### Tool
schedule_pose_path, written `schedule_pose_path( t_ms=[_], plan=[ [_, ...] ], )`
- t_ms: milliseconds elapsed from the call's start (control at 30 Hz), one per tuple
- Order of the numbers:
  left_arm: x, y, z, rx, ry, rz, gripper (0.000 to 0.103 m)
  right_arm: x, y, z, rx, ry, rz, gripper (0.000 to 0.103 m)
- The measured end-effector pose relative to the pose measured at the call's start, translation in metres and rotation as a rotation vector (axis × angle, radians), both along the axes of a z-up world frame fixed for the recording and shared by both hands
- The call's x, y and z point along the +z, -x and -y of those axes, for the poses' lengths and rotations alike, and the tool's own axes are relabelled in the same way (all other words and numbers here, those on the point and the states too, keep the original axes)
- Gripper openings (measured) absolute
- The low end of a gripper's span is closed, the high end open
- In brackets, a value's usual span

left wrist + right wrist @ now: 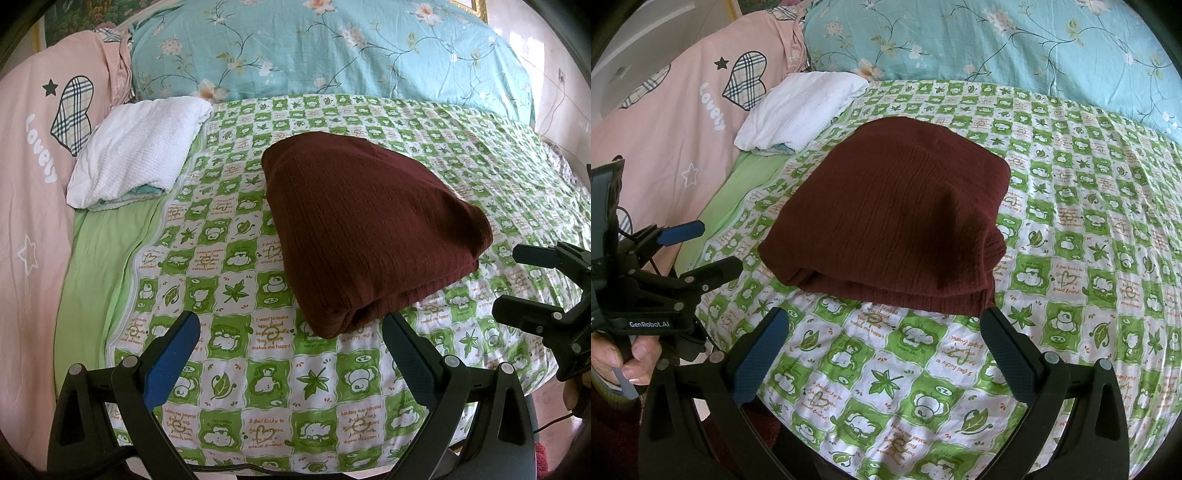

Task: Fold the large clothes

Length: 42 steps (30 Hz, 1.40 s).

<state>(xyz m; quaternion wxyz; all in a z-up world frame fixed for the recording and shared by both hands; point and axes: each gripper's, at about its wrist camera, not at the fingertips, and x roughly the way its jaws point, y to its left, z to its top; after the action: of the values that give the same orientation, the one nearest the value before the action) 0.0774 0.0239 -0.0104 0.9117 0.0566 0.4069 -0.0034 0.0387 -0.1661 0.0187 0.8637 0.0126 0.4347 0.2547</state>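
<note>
While both grippers hang over the near edge of the bed (258,369), the maroon garment (369,229) lies folded into a thick, ribbed bundle in the middle of the green-and-white checked sheet (1089,258), with its layered edges facing the near side. Neither gripper touches it. The left gripper (291,347) has its jaws spread wide and grasping nothing, one blue pad (170,365) to the left of the bundle's near corner and the other just beside that corner. The right gripper (882,343) is likewise released, its fingers wide apart just near of the garment's folded edge. In the left wrist view the right gripper shows at the right edge, jaws parted; in the right wrist view the left gripper shows at the far left, held by a hand (620,358). Left of the garment and a little farther back sits a white pillow (136,147) on a plain green strip of sheet. A pink quilt (33,166) with a plaid heart runs along the left, and a blue floral quilt (332,48) lies across the far side.
</note>
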Motion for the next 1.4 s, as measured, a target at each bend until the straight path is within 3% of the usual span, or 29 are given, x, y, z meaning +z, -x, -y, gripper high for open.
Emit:
schedule_pose_path(
  t_ms=[1400],
  plan=[
    [0.0029,-0.0041,0.0004,-0.003,0.001,0.004,0.099,0.0065,-0.0033,-0.0030,-0.010,-0.008,0.008,0.103]
  ],
)
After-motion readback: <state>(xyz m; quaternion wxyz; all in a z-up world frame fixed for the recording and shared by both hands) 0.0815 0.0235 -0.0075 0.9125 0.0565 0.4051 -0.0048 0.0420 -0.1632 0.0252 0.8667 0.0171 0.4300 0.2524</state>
